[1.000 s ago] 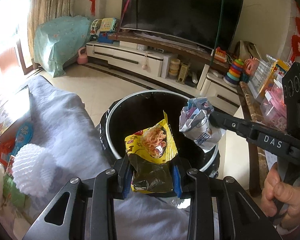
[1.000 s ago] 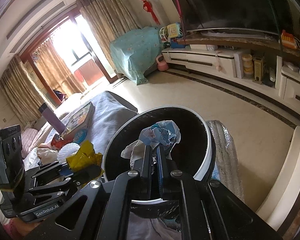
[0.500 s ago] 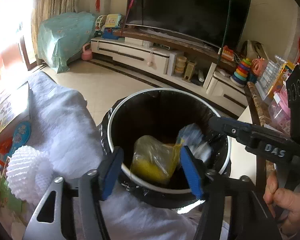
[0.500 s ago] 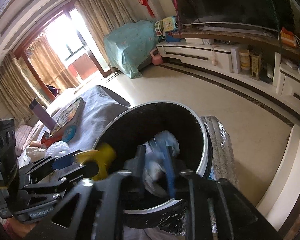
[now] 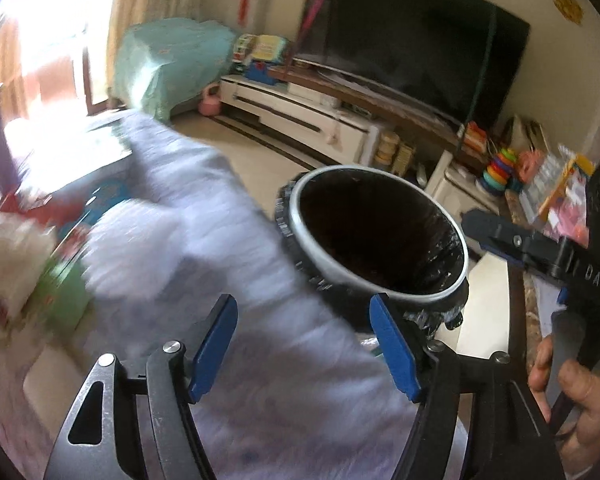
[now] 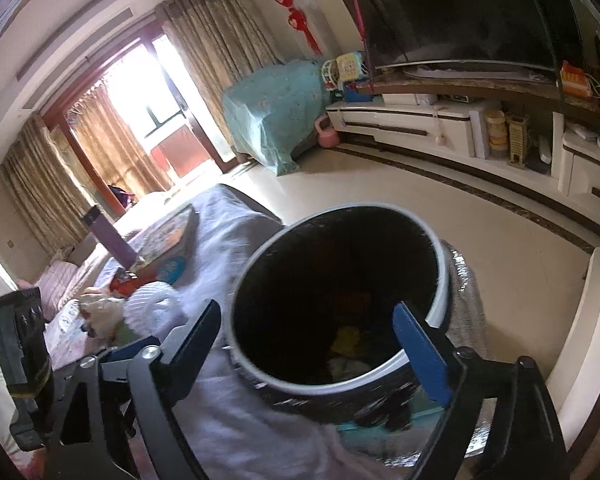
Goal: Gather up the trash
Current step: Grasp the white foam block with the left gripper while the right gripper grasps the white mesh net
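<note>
Now both drops done: left gripper (image 5: 304, 344) and right gripper (image 6: 320, 344) jaws just opened wide, empty, so swing back from the black round white-rimmed bin (image 6: 440, 280) to the leftover white foam fruit net (image 6: 152, 308).

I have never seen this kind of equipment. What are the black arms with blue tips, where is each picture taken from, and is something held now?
There is no robot here. A person holds a hand tool in each hand; each tool has two jaws with blue pads and a wide-angle camera that looks forward along them.

One picture is from the left gripper, the other from the right gripper. In the left view you also see the right tool and the person's hand on its handle.

Both look down at a round trash bin lined with a black bag, beside a surface under a pale cloth. Both jaws have just been opening and nothing is between them. A yellow wrapper and crumpled paper lie in the bin. White foam netting and other blurred items lie on the cloth.
</note>
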`<state>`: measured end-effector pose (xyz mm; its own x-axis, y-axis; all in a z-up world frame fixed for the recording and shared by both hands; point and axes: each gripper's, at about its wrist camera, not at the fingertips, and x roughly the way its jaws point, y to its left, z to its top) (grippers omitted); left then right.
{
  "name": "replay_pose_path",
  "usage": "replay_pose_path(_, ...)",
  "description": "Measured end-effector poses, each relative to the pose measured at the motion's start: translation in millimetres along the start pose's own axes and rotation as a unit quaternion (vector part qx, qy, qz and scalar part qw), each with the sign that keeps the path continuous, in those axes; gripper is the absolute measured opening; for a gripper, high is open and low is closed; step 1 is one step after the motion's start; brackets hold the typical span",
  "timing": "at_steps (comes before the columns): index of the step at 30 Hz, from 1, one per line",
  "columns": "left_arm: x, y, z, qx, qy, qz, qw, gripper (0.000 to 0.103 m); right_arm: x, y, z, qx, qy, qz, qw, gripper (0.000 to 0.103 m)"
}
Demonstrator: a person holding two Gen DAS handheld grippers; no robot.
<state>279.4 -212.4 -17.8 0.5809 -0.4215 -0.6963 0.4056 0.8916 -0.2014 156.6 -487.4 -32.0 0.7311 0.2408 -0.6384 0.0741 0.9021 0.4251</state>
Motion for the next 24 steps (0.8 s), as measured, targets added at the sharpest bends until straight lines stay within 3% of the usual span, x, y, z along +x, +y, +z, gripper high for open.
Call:
replay_pose_path(8,-47.0,23.6,-43.8,-0.032,-0.009,0.016,0.9993,0.069,2.3,40.5,-27.6,-0.024,0.014,0.023,0.999,0.094)
replay_pose_path(18,-96.7,44.0,-75.6,-0.072,-0.026,0.039,0.9963,0.069,10.9,75.2,-51.2,-0.043,0.038,0.043,0.997,0.094)
replay_pose_path(20,-107.9,47.0,-84.5,-0.082,-0.034,0.051,0.9947,0.069,11.0,81.8,-55.4,-0.047,0.039,0.045,0.997,0.094)
replay_pose_path(24,-125.8,51.4,-96.1,-0.098,-0.055,0.111,0.9874,0.070,12.7,93.6,-61.8,-0.052,0.043,0.049,0.997,0.094)
